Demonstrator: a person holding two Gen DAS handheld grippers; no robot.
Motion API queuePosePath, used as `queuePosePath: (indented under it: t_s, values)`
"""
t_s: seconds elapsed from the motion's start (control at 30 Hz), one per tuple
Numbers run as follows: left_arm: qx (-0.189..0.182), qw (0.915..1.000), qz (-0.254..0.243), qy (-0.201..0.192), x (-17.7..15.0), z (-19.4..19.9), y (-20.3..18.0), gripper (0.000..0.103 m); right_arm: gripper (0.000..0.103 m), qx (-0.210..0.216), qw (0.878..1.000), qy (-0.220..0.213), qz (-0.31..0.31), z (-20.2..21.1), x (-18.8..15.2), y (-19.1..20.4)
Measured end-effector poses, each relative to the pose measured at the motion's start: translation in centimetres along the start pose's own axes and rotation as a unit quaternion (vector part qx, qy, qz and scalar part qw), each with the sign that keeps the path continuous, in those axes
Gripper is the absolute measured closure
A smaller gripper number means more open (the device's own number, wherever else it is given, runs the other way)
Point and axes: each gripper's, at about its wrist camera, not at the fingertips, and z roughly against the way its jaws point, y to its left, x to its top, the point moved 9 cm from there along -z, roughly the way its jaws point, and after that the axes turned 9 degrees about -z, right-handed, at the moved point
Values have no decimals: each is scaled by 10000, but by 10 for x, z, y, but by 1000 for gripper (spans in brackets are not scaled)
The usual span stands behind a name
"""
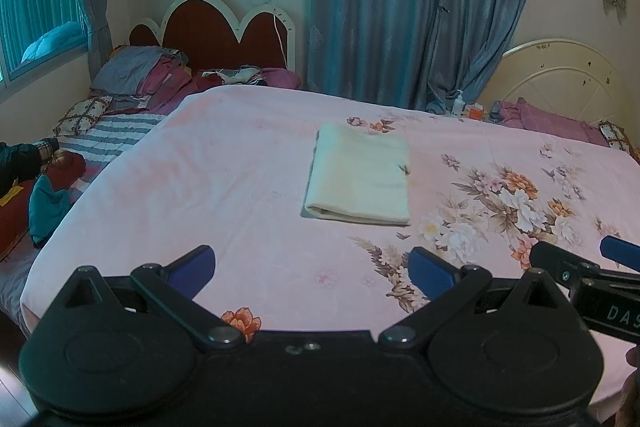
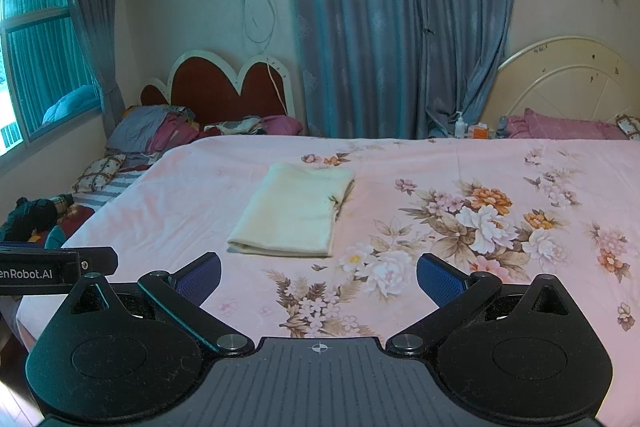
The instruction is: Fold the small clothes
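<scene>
**Mara:** Left wrist view puts the folded cream cloth (image 1: 360,177) flat on the pink floral bedsheet (image 1: 224,163), near the middle of the bed, its folded edge toward the camera.

**Jon:** Right wrist view agrees: the cloth (image 2: 294,211) lies ahead and a little left, just beside the printed flower cluster (image 2: 480,219).

**Mara:** And the left gripper (image 1: 312,267)?

**Jon:** Its jaws stand wide apart, holding nothing, above the near edge of the sheet, well short of the cloth.

**Mara:** The right gripper (image 2: 318,277) is the same: jaws spread, nothing between them.

**Jon:** Farther out, a red scalloped headboard (image 2: 228,87) sits at the left, blue-grey curtains (image 2: 400,27) hang behind, and a cream round headboard (image 2: 560,83) stands at the right.
</scene>
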Motion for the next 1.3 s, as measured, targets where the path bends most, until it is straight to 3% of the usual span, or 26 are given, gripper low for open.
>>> queuePosePath:
  t_s: [0.67, 1.3]
  values:
    - [-22, 10000, 5, 54, 1, -4, -5, 1, 0, 57, 10000, 46, -19, -5, 1, -2]
    - [-262, 9992, -132, 272, 5, -44, -13, 2, 0, -124, 9995, 241, -163, -27, -5, -18]
